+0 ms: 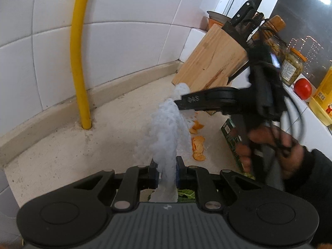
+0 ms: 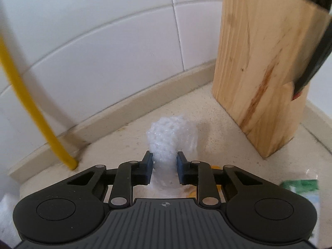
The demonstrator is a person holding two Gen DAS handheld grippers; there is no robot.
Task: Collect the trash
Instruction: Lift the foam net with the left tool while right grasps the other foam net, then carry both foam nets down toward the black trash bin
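A long piece of white foam netting (image 1: 168, 128) is stretched above the beige counter between both grippers. My left gripper (image 1: 166, 171) is shut on its near end, blue pads pinching it. The right gripper (image 1: 178, 103), held by a person's hand (image 1: 276, 145), clamps the far end from the right. In the right wrist view my right gripper (image 2: 165, 161) is shut on the netting (image 2: 172, 132), which bulges out beyond the pads. Orange peel pieces (image 1: 198, 145) and a green carton (image 1: 232, 143) lie on the counter under the right gripper.
A wooden knife block (image 1: 211, 62) (image 2: 259, 62) stands in the corner just behind the netting. A yellow pipe (image 1: 79, 62) rises from the counter by the tiled wall. Jars (image 1: 292, 68), a tomato (image 1: 303, 88) and a yellow oil bottle (image 1: 323, 103) sit on the right ledge. Green leaves (image 1: 185, 194) lie under my left gripper.
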